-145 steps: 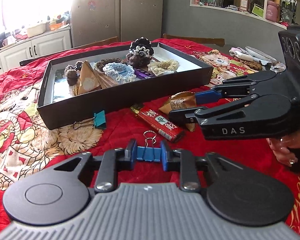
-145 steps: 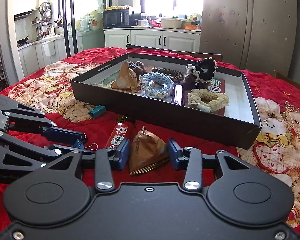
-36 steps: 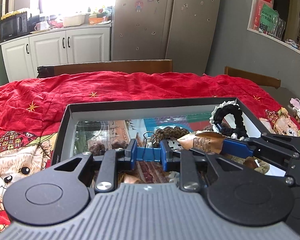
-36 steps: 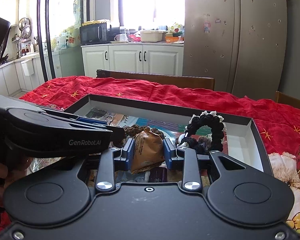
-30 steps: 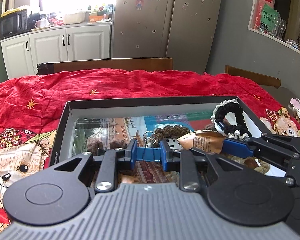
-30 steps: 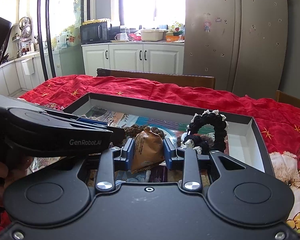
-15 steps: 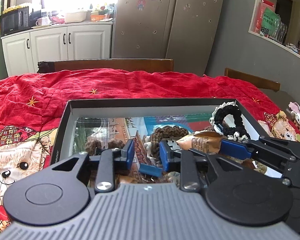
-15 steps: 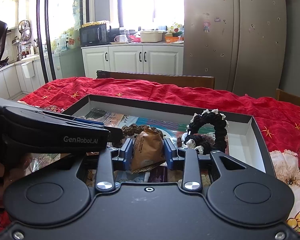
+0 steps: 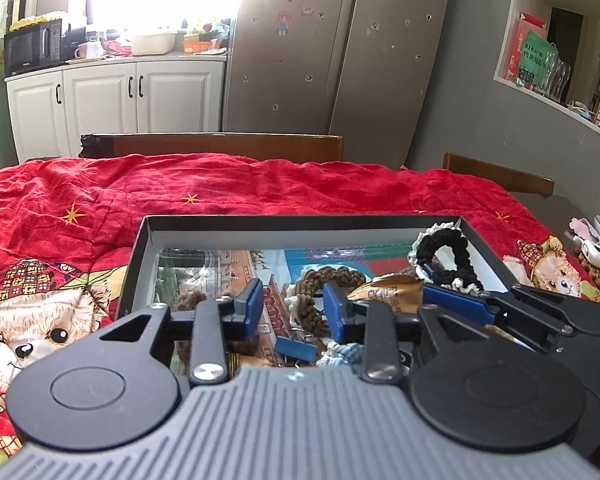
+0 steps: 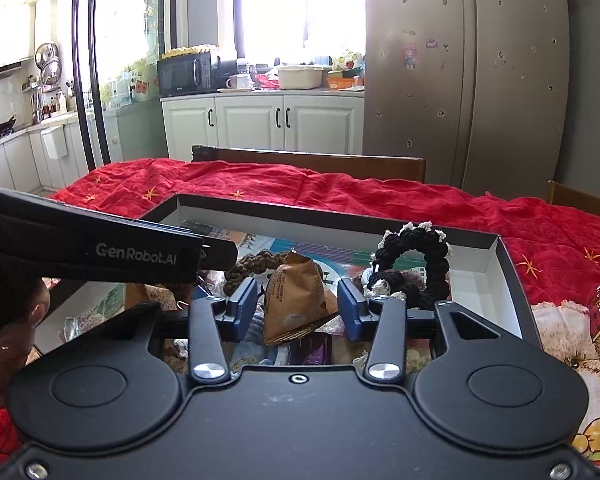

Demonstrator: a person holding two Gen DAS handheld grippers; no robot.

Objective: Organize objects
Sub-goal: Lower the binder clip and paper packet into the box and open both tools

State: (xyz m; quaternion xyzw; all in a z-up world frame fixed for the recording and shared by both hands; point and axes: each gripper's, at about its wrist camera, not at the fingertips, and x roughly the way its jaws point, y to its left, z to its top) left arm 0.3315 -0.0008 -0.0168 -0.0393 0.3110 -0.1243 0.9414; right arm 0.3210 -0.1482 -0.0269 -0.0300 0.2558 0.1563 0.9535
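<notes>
Red quilted cloth (image 9: 228, 184) is covering the table. Black tray (image 9: 300, 221) is sitting on it, holding the collected items. Left gripper (image 9: 294, 307) is hovering over the tray's near left part; its jaws have just been opening, nothing between the pads, and the blue binder clip (image 9: 295, 347) is lying in the tray just below them. Right gripper (image 10: 296, 307) is hovering to its right; jaws have just been opening, pads standing clear of the brown snack packet (image 10: 294, 300) sitting between them. Black crocheted scrunchie (image 10: 420, 264) is leaning upright at the far right.
</notes>
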